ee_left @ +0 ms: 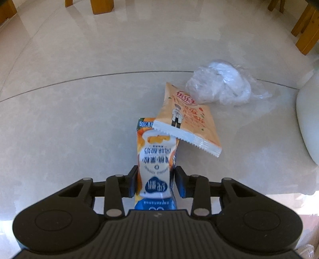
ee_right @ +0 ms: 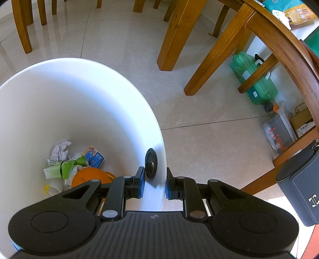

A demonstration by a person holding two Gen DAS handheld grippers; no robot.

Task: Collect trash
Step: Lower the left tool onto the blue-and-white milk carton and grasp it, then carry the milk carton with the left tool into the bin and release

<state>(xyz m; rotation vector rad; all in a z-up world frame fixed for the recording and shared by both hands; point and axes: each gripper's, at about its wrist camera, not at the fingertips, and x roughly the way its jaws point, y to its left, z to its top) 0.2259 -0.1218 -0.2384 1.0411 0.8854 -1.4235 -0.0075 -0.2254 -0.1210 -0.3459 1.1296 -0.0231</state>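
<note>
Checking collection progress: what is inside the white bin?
At the bottom of the white bin: crumpled paper, a blue carton, a green wrapper, something orange. The right gripper covers whatever lies nearer.

Floor's [ee_left: 79, 119] all big glossy pale tiles with thin dark grout lines, bright daylight bouncing off it pretty hard. Wooden chair legs [ee_left: 102, 6] poke in along the top in the left view. Right view has more of the same honey-coloured wood: chair legs [ee_right: 22, 25], a chunky table leg [ee_right: 175, 35] and the table's curved edge [ee_right: 279, 39]. Under the table there's a green plastic case [ee_right: 253, 79] and a clear storage box [ee_right: 279, 133]. Dark grey leather bag [ee_right: 301, 189] at the far right.
</note>
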